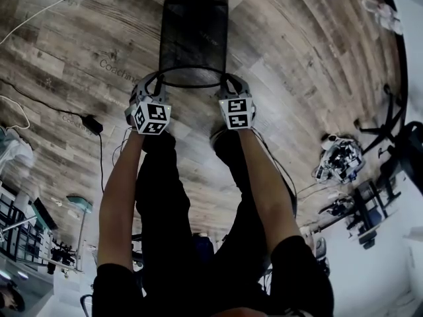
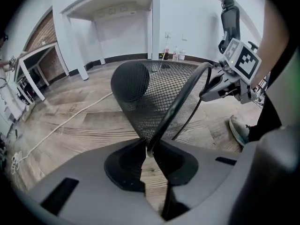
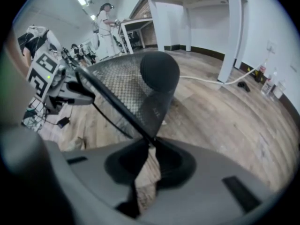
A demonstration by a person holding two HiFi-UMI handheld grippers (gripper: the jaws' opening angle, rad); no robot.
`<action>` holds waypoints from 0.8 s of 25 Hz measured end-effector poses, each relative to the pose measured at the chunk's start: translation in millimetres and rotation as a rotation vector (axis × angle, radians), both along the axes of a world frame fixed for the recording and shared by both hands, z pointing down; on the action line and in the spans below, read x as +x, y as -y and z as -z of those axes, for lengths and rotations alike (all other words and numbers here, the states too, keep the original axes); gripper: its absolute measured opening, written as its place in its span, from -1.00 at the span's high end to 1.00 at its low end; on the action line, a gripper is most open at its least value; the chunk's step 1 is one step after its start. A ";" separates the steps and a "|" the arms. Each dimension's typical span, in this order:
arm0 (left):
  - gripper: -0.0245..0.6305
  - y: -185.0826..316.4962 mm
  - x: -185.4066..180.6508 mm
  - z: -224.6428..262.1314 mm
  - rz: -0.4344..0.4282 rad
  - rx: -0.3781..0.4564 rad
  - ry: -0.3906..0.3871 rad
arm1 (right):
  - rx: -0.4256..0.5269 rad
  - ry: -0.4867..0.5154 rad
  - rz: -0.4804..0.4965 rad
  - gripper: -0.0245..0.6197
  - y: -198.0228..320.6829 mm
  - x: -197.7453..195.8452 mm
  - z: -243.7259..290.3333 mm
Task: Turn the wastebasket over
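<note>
Two grippers, one rim. Nearest us, the left gripper (image 1: 153,88) and the right gripper (image 1: 231,88) sit level with each other. Each has its jaws clamped on the black wire rim (image 2: 178,106) of the wastebasket (image 1: 193,32), the left on the rim's left side and the right on its right side, with the open mouth between them. Neither hand is nearer, so the hold is even.

Beyond the rim the mesh body runs straight away from us over the wood floor (image 1: 297,78). Its long axis is in line with our reach, and the closed base (image 2: 131,81) is at the far end. It seems to lie on its side, but we cannot tell whether it bears on the planks.

We judge the flip will hinge on the line joining both grips, with the base swinging up and over.
</note>
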State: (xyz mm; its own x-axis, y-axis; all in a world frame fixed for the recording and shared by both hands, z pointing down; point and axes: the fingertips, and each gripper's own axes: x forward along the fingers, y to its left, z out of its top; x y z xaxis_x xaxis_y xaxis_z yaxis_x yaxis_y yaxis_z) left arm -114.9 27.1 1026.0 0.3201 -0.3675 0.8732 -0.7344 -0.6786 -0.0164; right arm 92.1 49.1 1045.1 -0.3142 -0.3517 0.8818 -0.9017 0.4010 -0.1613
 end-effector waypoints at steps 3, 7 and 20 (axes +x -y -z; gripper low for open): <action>0.68 0.4 1.4 6.9 -0.003 -0.016 -0.015 | -0.004 0.007 0.013 0.71 1.0 0.9 7.1; 0.68 -1.1 3.2 24.1 0.008 -0.053 -0.035 | -0.014 0.021 0.012 0.72 1.6 3.5 27.7; 0.69 -3.8 18.9 136.2 0.051 -0.283 -0.147 | -0.105 0.056 -0.155 0.76 10.4 27.0 151.5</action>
